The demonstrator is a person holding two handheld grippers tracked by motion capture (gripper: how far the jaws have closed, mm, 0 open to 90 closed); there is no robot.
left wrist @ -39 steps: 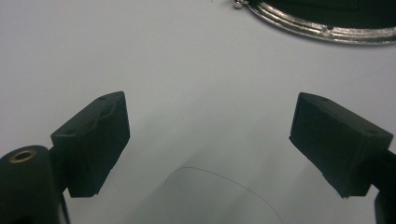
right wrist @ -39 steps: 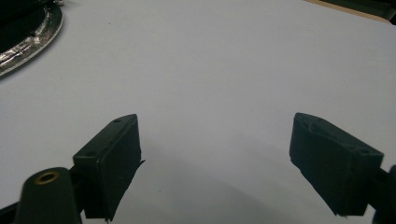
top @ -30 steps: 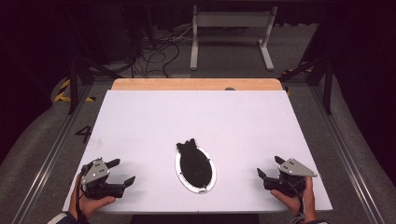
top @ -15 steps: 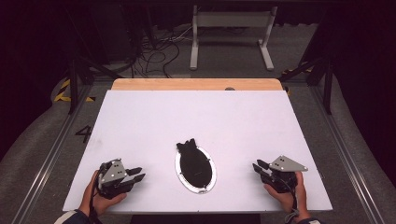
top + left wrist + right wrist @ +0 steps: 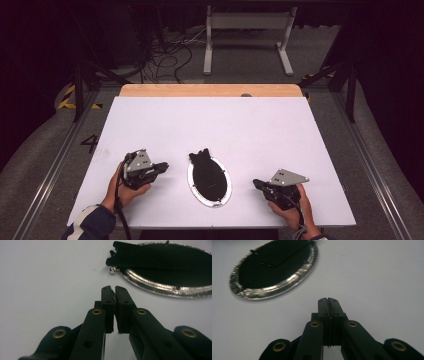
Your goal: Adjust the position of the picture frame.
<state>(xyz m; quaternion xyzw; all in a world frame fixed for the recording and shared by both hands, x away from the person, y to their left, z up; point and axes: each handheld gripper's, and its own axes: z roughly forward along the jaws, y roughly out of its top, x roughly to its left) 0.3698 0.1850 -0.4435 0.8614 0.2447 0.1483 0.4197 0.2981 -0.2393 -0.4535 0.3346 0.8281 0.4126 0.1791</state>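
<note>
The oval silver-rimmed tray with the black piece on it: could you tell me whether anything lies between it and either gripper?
Nothing visible does. The left gripper and right gripper, both shut and empty, flank the oval tray, with bare white table between each and its rim. The black piece lies on the tray.

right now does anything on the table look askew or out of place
One thing: the flat black piece lying in the oval silver-rimmed tray does not sit fully inside; its notched end pokes out over the far rim. Nothing looks spilled or broken.
</note>
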